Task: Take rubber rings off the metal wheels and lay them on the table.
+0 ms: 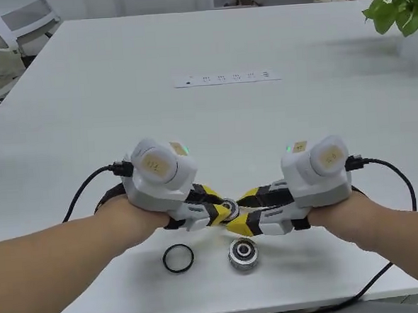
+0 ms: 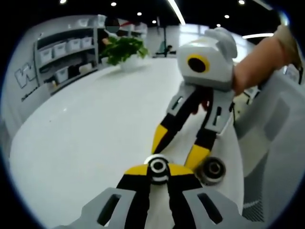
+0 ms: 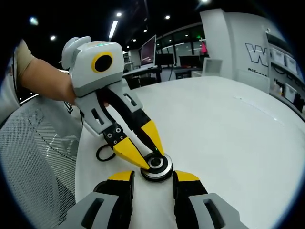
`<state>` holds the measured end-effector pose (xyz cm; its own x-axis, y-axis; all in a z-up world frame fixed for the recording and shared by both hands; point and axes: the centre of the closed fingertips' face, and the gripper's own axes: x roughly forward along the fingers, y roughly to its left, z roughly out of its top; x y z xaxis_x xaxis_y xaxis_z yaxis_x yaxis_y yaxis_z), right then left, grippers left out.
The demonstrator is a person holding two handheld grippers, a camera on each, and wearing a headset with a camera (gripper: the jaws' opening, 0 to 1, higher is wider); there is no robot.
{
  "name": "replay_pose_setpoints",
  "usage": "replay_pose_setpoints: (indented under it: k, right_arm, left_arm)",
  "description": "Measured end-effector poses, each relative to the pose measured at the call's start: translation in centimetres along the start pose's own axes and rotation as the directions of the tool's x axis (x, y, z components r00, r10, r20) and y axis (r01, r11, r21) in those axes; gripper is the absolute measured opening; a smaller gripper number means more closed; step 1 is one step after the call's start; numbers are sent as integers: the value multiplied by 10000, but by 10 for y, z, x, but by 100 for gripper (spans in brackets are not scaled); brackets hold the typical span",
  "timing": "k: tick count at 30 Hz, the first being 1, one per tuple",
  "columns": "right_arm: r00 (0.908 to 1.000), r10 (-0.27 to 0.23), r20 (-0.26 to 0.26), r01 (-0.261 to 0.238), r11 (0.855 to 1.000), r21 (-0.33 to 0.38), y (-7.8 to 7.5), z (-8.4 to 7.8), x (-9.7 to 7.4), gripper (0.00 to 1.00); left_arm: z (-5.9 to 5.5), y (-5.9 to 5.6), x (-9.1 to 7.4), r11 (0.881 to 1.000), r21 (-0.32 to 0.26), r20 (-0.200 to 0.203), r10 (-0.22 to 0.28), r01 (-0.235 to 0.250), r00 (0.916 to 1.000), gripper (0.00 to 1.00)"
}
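Noting left gripper (image 2: 158, 171) clamped on 1 metal wheel (image 2: 158, 167) over the near edge of the table (image 1: 193, 129). We see the right gripper (image 3: 155, 177) with jaws apart around that wheel; we cannot tell if they press it. 1 loose rubber ring (image 1: 178, 258) lies flat on the table, beside a 2nd wheel (image 1: 243, 254).

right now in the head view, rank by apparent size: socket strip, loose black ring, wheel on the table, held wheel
1. socket strip: widest, though farthest away
2-3. loose black ring and wheel on the table: look about alike, so not ranked
4. held wheel: smallest, but partly hidden by the jaws, so unsure
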<state>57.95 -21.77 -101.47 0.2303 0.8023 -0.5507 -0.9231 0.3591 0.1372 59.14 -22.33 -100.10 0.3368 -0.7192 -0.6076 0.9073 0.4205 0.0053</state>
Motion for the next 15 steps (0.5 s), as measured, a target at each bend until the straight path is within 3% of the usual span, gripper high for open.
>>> replay_pose_setpoints:
  k: [5,15]
  right_arm:
    - [9998,-118,167,115,9998,155,-5,5,3,30]
    - [9998,-204,2,204,9996,-213,-5,2,7,27]
  left_arm:
    - [0,0,0,10000,38,3,50,-50,10000,14]
    - [0,0,-1,10000,55,52,60,-61,10000,14]
